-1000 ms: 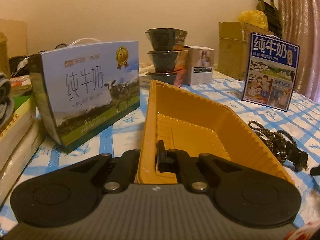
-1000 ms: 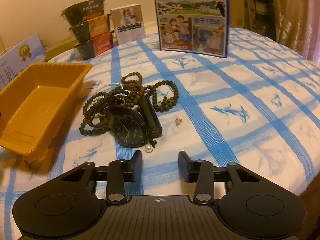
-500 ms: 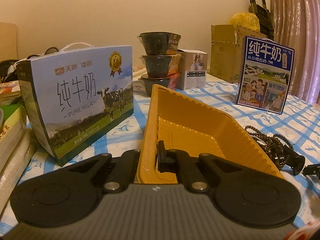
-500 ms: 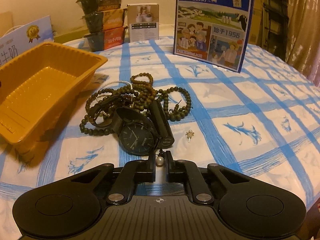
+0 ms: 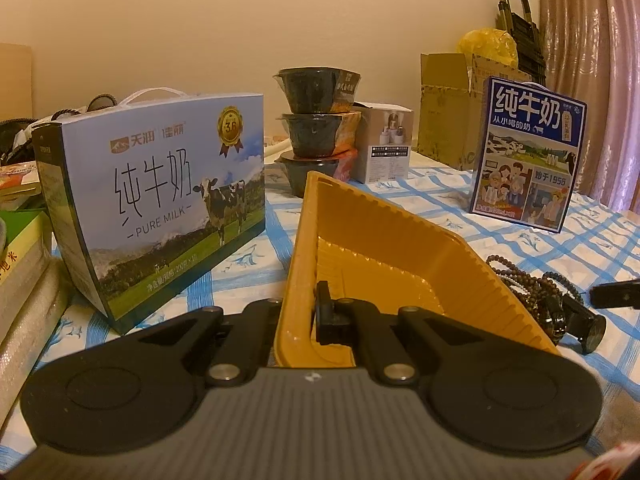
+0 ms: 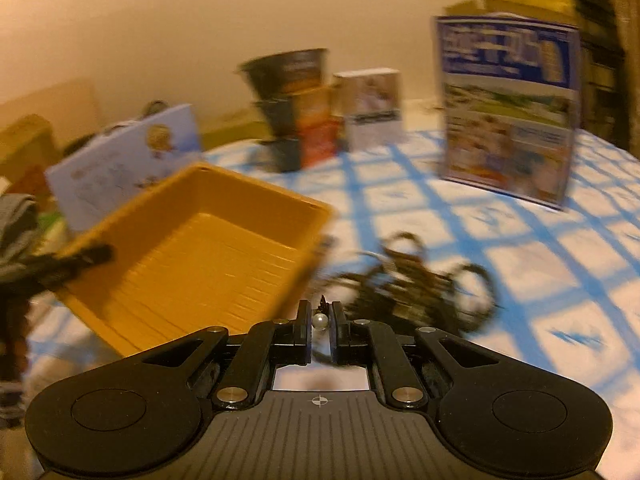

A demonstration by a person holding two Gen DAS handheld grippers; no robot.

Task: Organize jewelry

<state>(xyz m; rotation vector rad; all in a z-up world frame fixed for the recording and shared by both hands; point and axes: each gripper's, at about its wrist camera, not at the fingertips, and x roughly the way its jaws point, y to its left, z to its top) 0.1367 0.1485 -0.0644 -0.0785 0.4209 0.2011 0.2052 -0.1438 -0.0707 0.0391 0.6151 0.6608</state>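
Milk cartons, stacked bowls on checked tablecloth

Blue-checked tablecloth, crowded with boxes

Far left, a pale milk carton; far right, a dark-blue one; stacked bowls between; dark beads near right.

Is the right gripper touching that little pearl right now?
Touching. In the right wrist view the right gripper has its fingers closed on the pearl, one pressing each side, holding it above the tablecloth.
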